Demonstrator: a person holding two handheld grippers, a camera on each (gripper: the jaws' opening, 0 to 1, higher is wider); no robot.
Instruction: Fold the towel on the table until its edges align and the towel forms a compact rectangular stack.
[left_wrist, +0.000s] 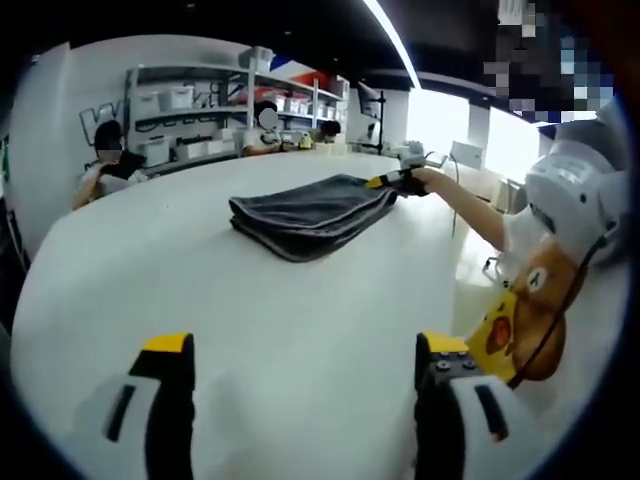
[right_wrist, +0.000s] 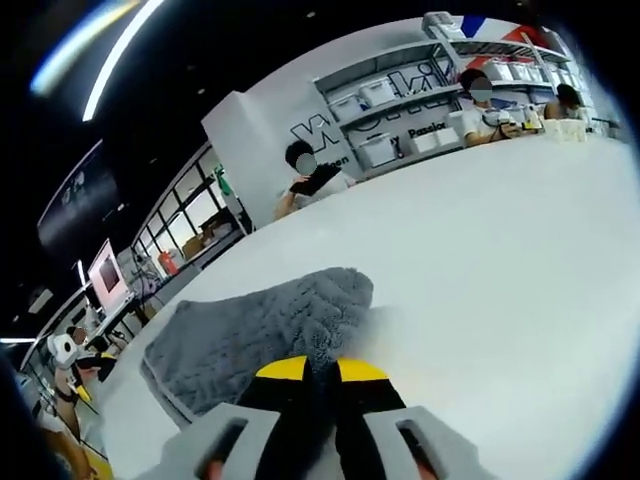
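- Large dark lettering is running along the pale back wall (right_wrist: 300, 120) behind the shelves; in the right gripper view a "W" is showing near the wall's corner and the word "Passion" is readable lower down, between the storage bins. The rest is too cut off to read.
- A yellow bib (left_wrist: 493, 340) with a brown cartoon bear printed on it is hanging at the front of the person working the grippers; no words on it are legible.
- The dark grey towel (left_wrist: 312, 214) is lying folded over itself on the white table (left_wrist: 250, 330), toward the far side from the left gripper and closer to the right-hand edge. It is looking thick and fluffy, with layered edges stacking unevenly along its near side.
- The right gripper (right_wrist: 320, 372) is pinching the towel's corner, its yellow-tipped jaws pressing together with the plush cloth caught between them. In the left gripper view the same tool is sitting at the towel's far right corner.
- The left gripper (left_wrist: 305, 350) is hovering over bare tabletop, well apart from the towel, its jaws standing wide and holding nothing.
- Metal shelving (left_wrist: 230, 100) with white bins is lining the back wall, and seated people (left_wrist: 108, 160) are sitting along the table's far edge.
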